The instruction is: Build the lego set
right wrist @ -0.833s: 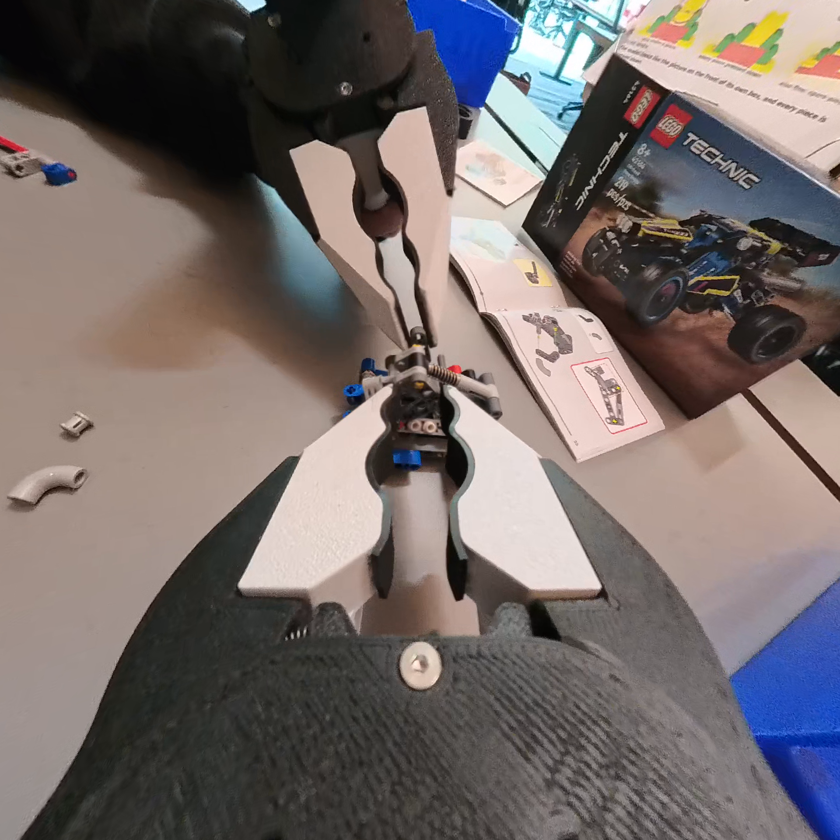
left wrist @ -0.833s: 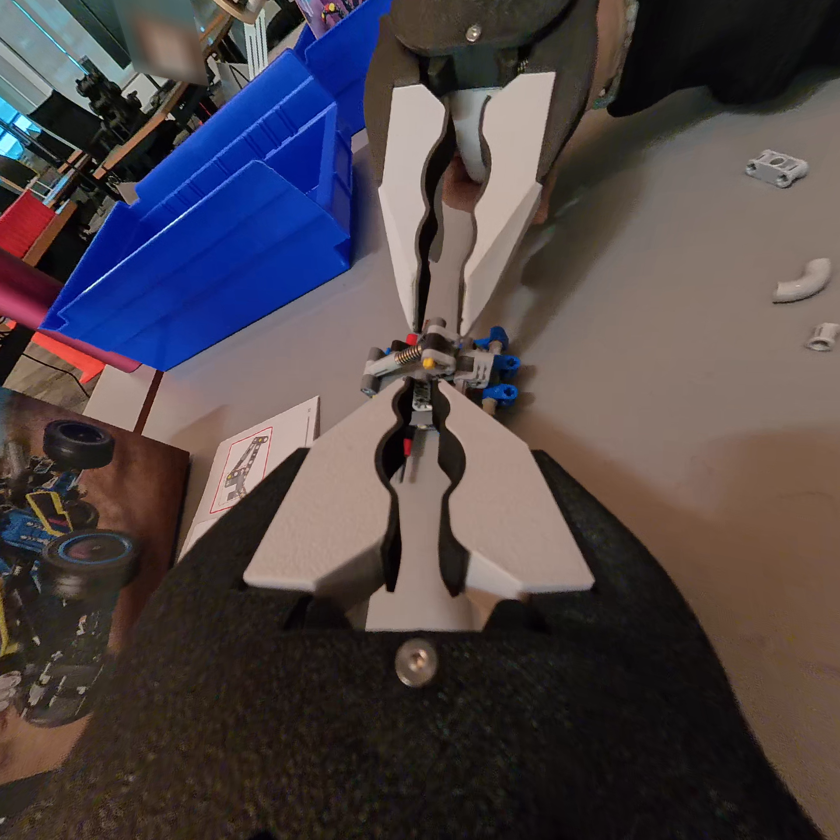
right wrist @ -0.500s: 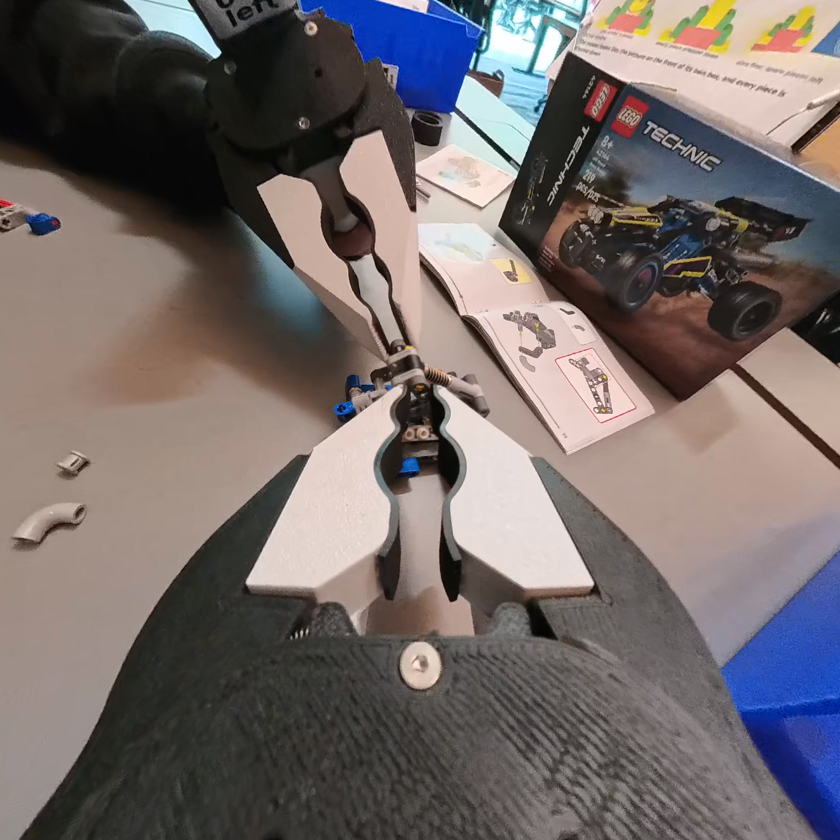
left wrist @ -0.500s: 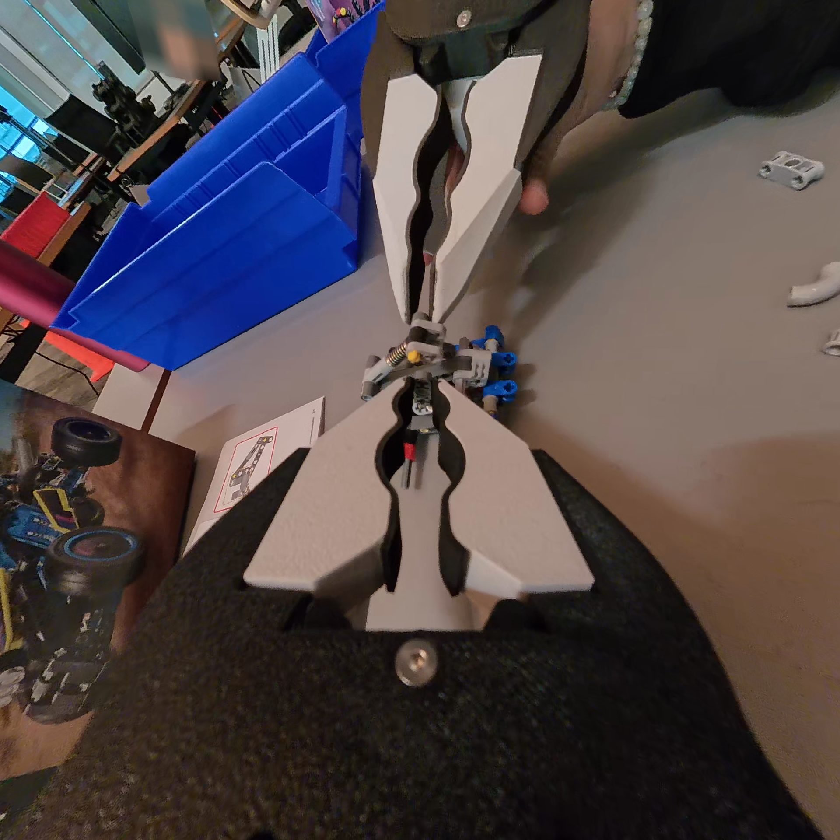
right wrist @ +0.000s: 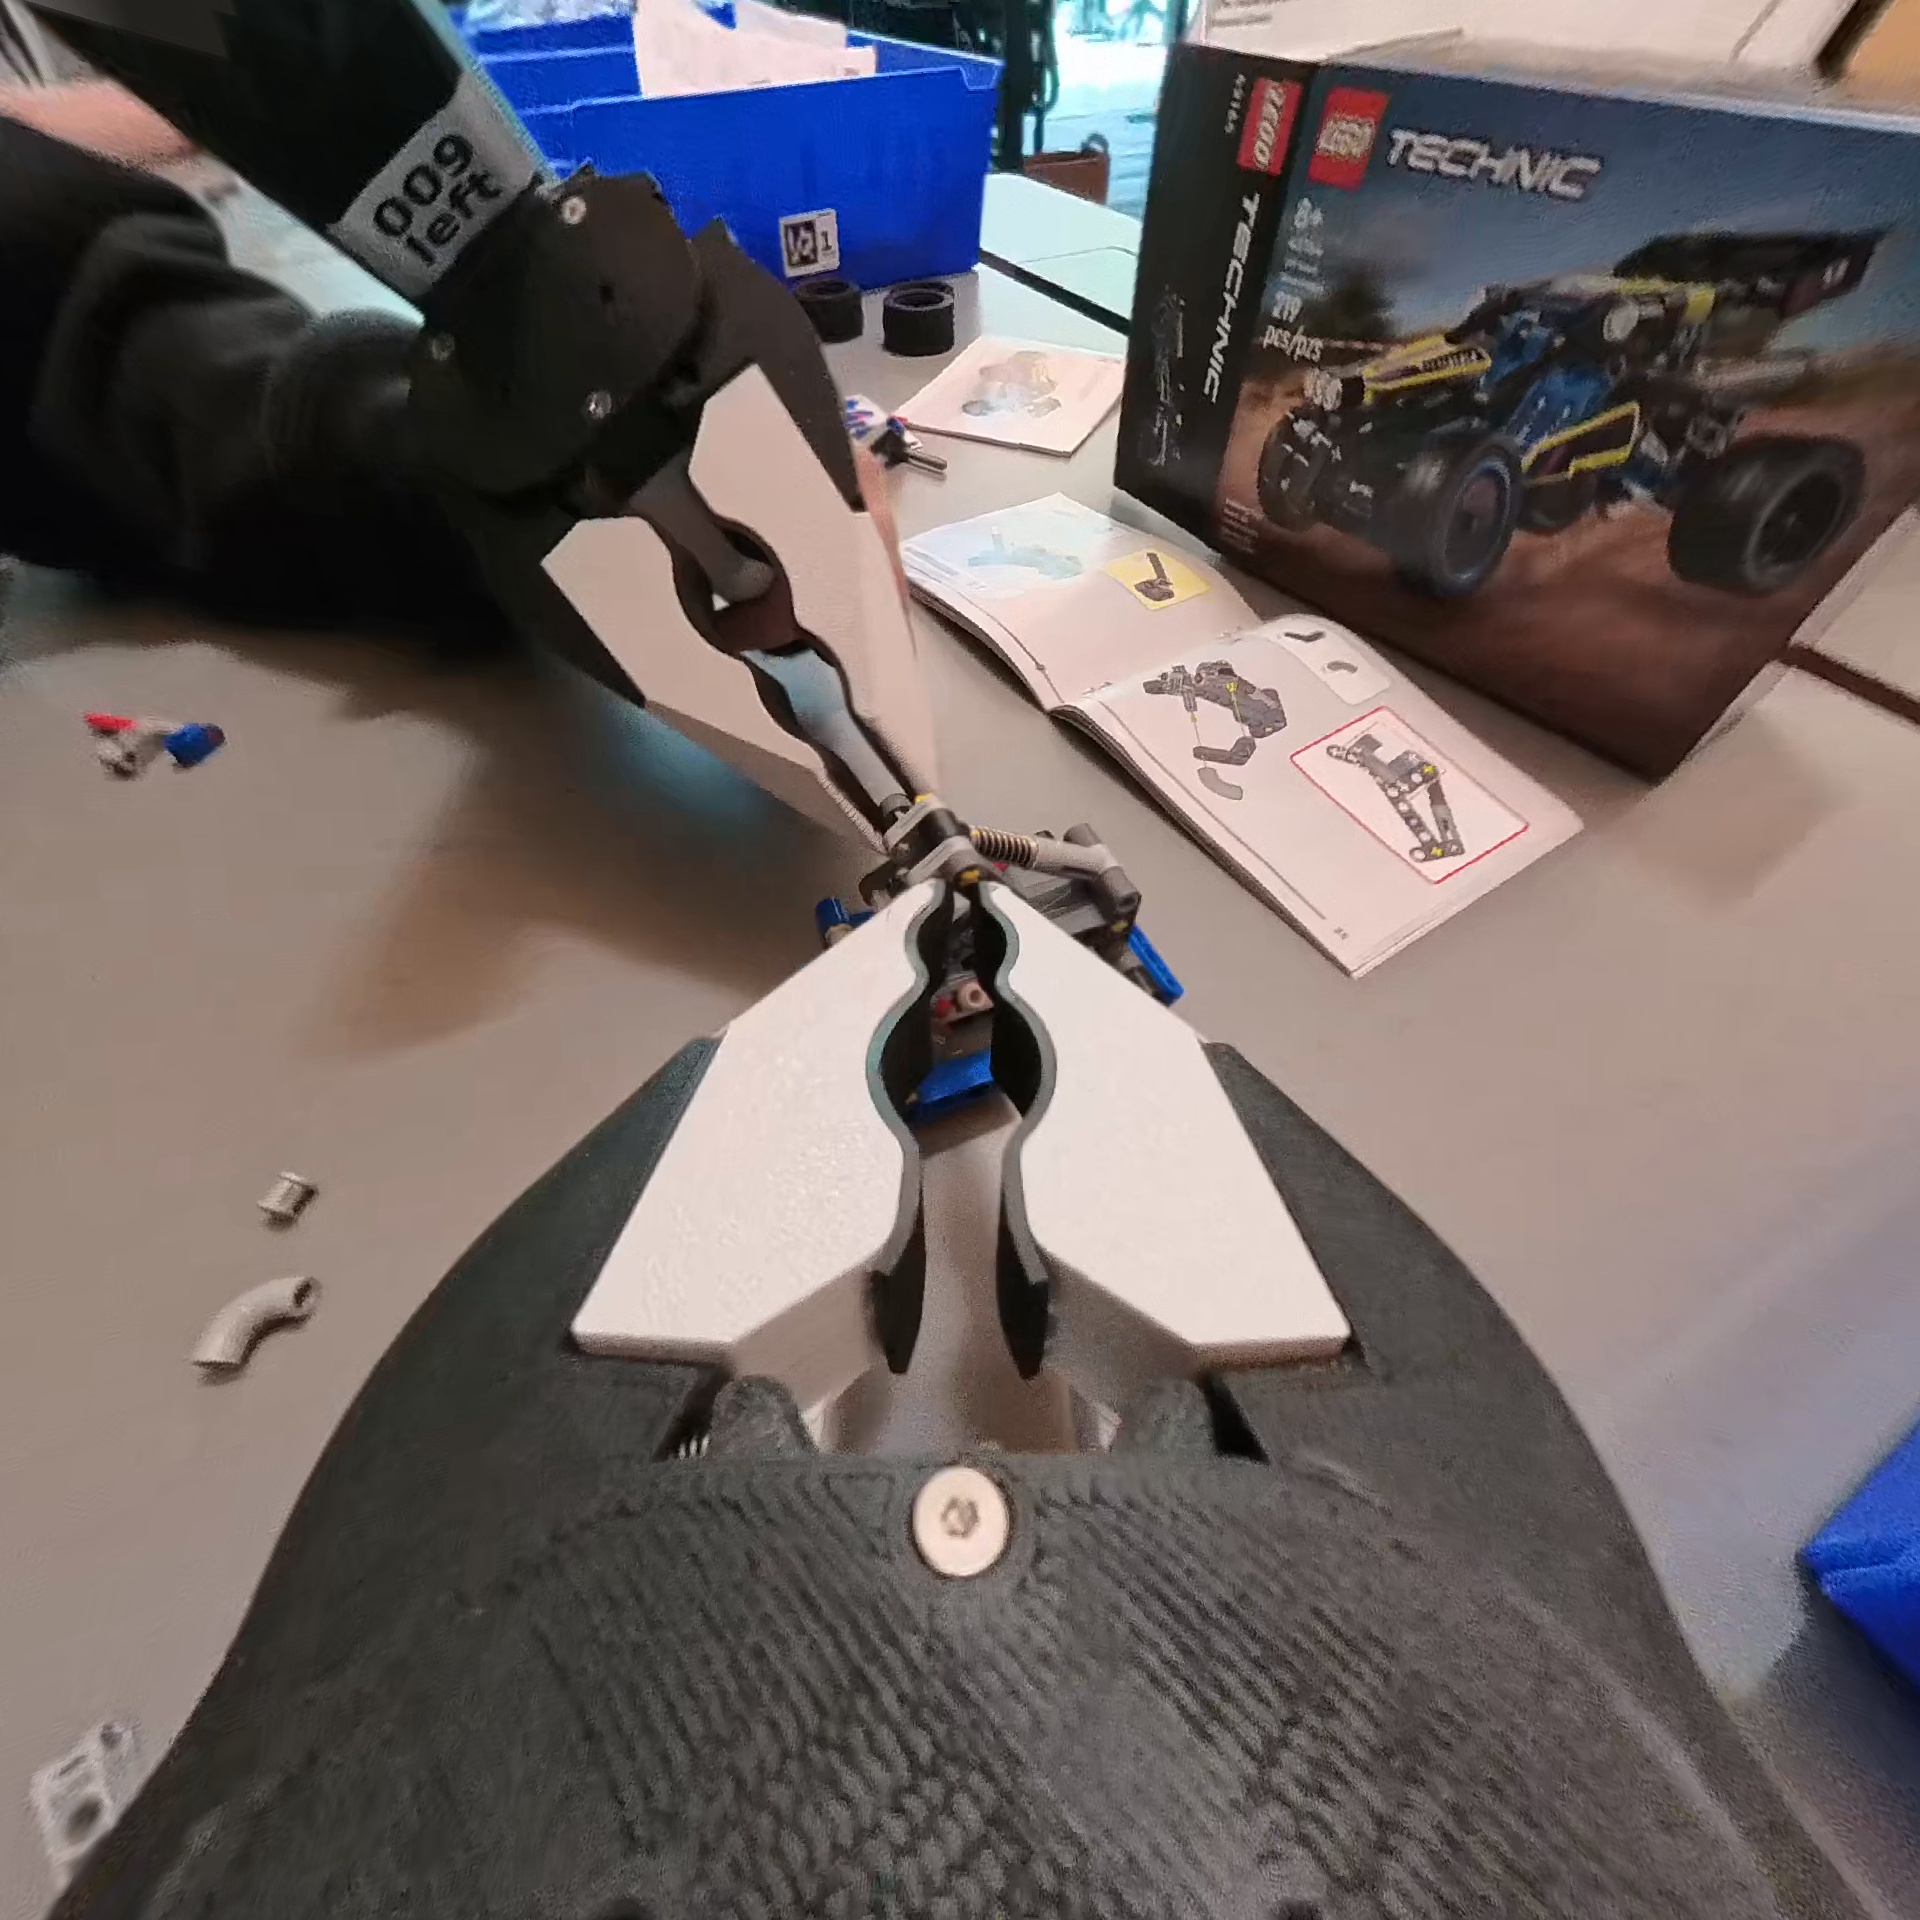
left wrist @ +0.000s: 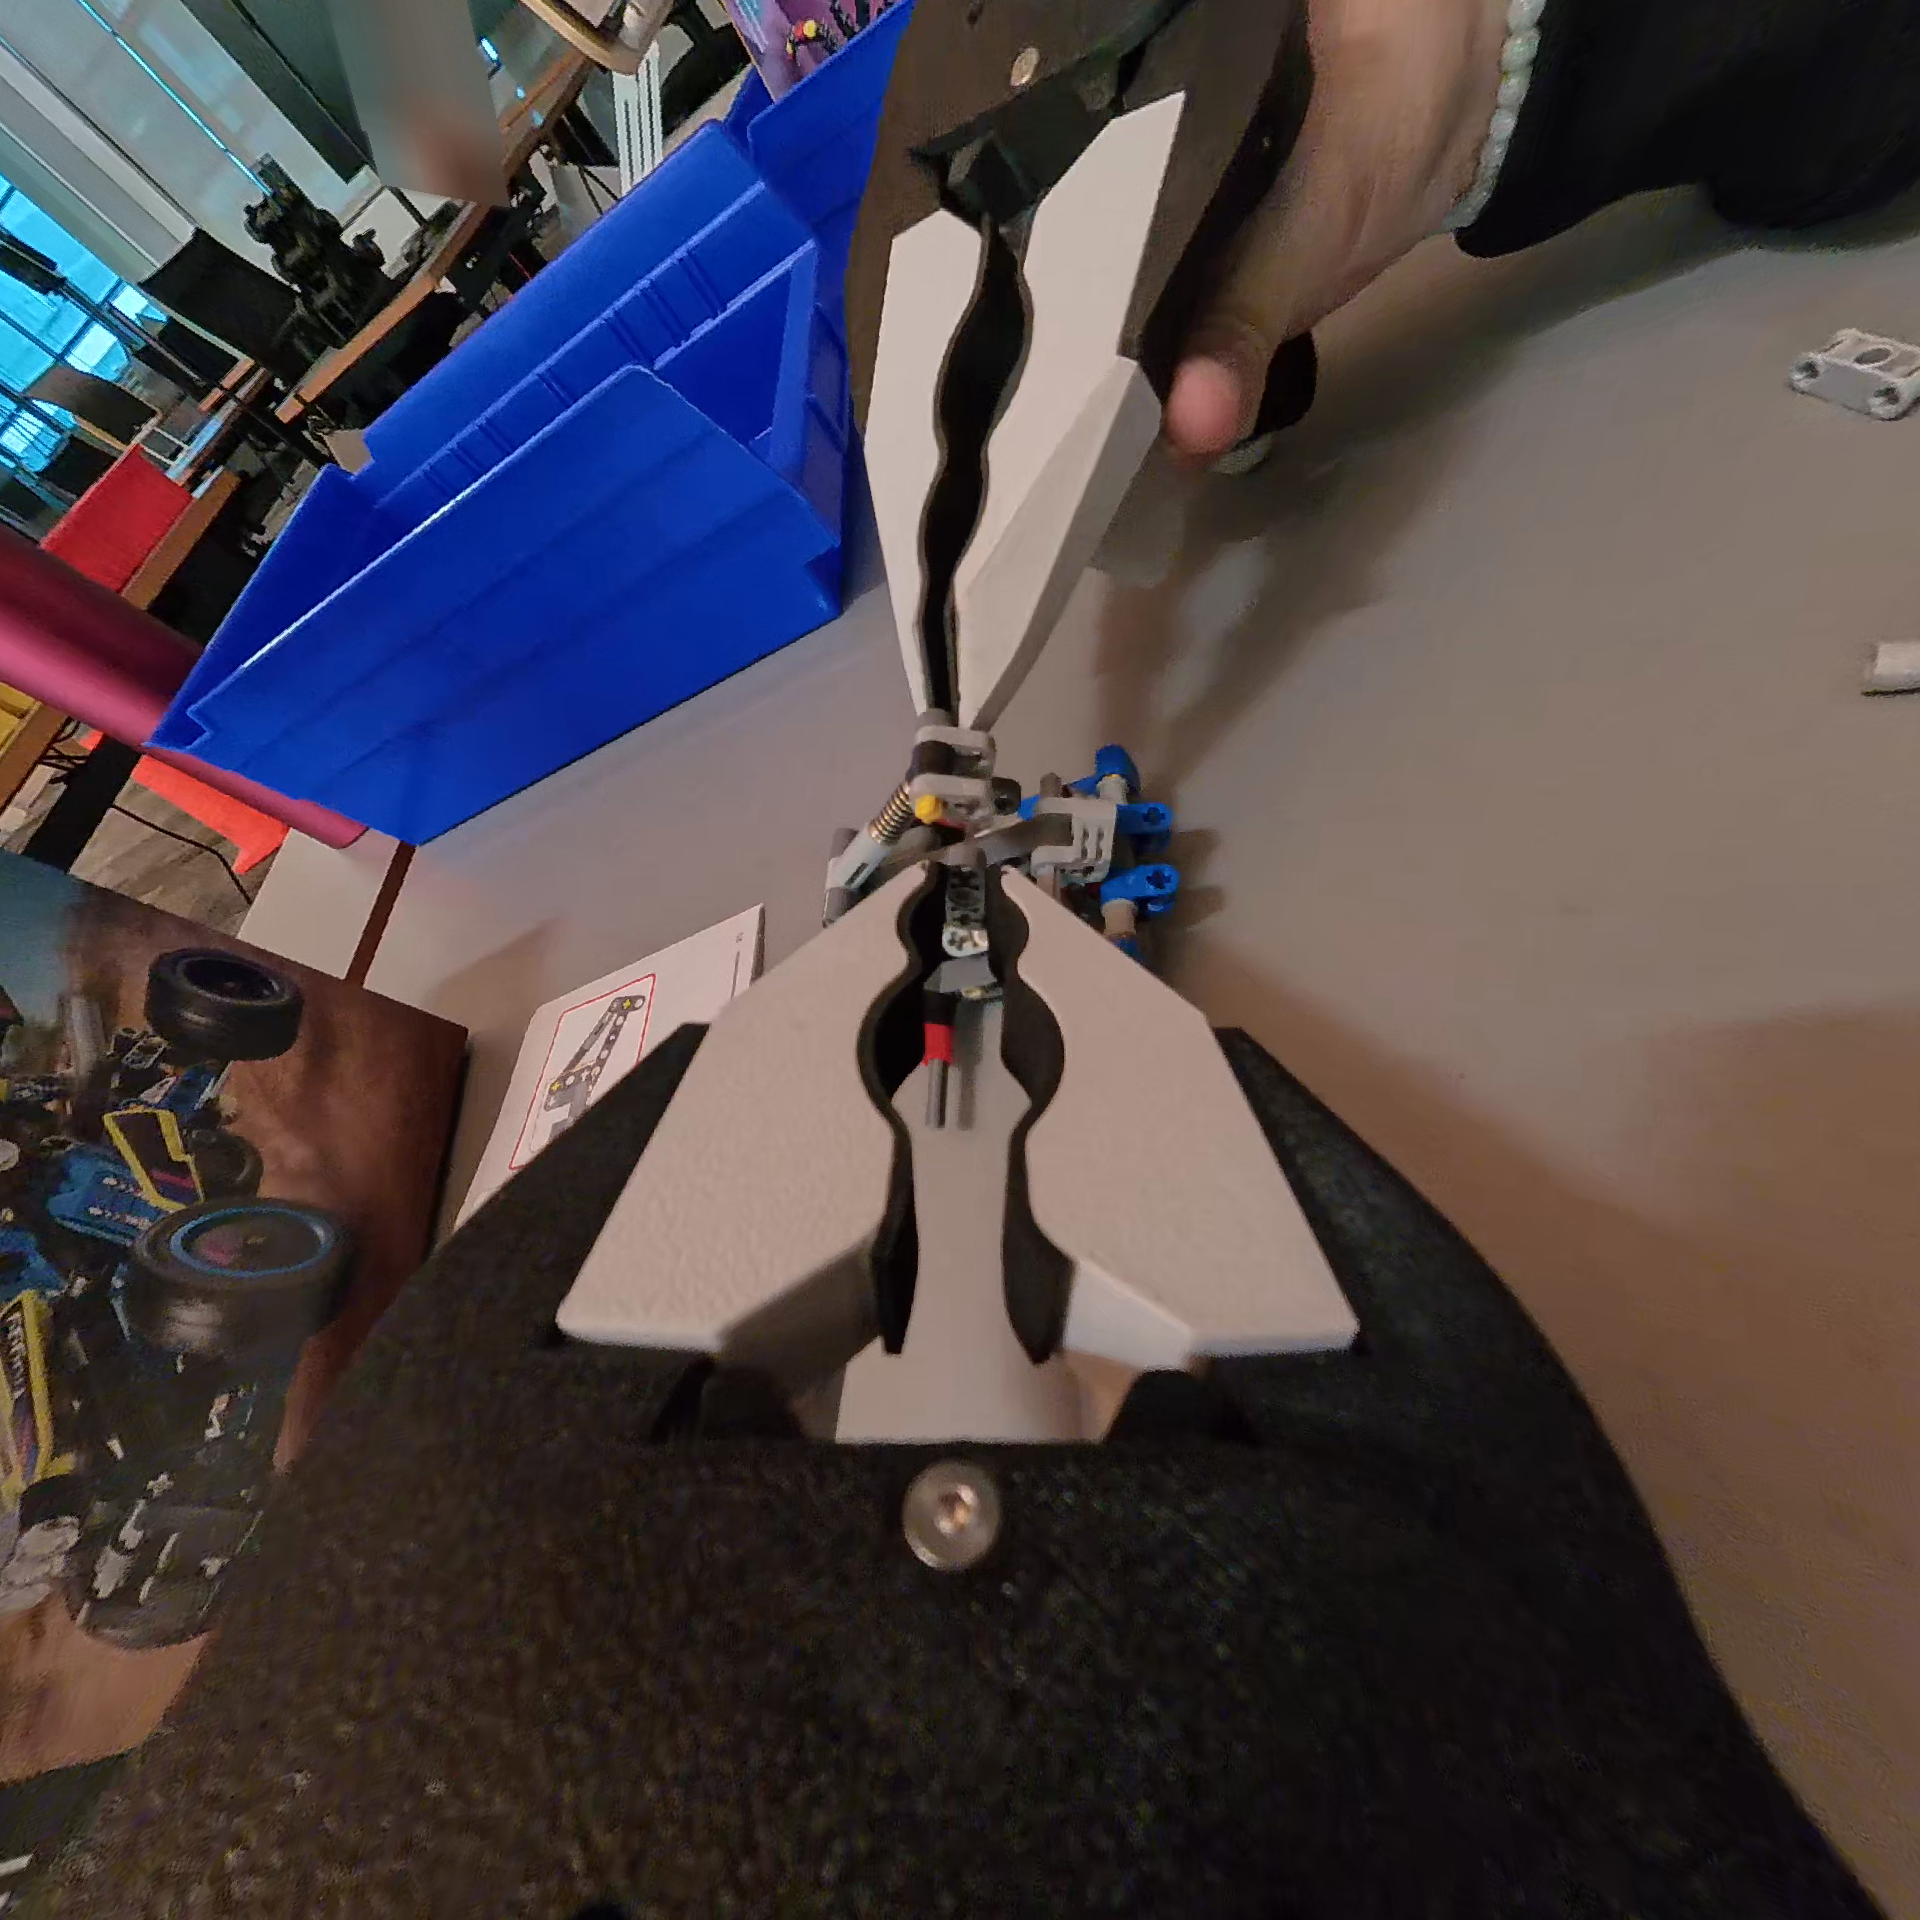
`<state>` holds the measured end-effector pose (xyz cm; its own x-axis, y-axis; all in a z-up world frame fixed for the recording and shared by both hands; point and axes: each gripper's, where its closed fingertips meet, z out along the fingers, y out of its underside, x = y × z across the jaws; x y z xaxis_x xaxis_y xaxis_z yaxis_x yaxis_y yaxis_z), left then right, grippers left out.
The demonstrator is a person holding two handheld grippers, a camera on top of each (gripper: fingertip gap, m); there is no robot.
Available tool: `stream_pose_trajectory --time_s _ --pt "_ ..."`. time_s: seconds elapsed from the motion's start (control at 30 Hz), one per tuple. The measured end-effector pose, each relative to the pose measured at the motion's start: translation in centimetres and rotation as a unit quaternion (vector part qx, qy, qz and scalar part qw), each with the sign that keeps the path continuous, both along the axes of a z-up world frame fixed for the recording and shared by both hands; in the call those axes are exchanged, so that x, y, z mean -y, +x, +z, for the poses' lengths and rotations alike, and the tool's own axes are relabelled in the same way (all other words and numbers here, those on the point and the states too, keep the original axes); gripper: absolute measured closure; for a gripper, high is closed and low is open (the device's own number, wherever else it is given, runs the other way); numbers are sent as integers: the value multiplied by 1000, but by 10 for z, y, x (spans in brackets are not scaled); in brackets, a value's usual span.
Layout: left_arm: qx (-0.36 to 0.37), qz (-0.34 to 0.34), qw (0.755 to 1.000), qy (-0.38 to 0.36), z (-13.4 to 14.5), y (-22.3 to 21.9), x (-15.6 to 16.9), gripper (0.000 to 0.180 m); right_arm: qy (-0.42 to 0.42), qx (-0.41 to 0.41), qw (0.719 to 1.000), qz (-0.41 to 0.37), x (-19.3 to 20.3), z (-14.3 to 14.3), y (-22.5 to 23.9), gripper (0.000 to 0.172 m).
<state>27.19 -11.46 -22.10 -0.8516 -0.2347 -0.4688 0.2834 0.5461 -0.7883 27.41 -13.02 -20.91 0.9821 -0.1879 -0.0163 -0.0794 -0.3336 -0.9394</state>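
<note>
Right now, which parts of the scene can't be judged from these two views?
- Underside of the toy assembly: hidden by both grippers' fingers, either view.
- Blue bins: insides hidden by their walls, left view.
- Small grey parts: too small and blurred, right view.
- Toy box: cut off by the frame edge.

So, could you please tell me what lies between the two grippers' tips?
A small brick model with a spring; both wrist views show the tips meeting on it.
</note>
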Motion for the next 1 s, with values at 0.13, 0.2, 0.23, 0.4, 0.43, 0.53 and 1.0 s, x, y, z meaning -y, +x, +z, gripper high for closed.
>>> stream_pose_trajectory --time_s 0.13,0.2,0.23,0.4,0.43,0.53,1.0 --pt "-3 1 1000 -2 0 2 0 177 -3 -10 1000 -8 0 -2 2 172" --pt "-2 3 1000 -2 0 4 0 177 -11 -6 1000 -11 -1 -4 3 172" --pt "-3 2 1000 -2 0 4 -1 177 -13 -4 1000 -11 -1 -4 3 172" --pt "-4 2 1000 -2 0 5 -1 177 -17 21 999 -22 -1 -4 7 168" --pt "-3 1 1000 -1 0 5 -1 177 -18 23 999 -19 -1 -4 6 170" --pt "7 -3 1000 4 0 5 -1 177 -13 20 999 -22 0 -3 7 172" --pt "9 -5 1000 2 0 7 -2 176 -15 13 1000 -12 0 -4 5 172"
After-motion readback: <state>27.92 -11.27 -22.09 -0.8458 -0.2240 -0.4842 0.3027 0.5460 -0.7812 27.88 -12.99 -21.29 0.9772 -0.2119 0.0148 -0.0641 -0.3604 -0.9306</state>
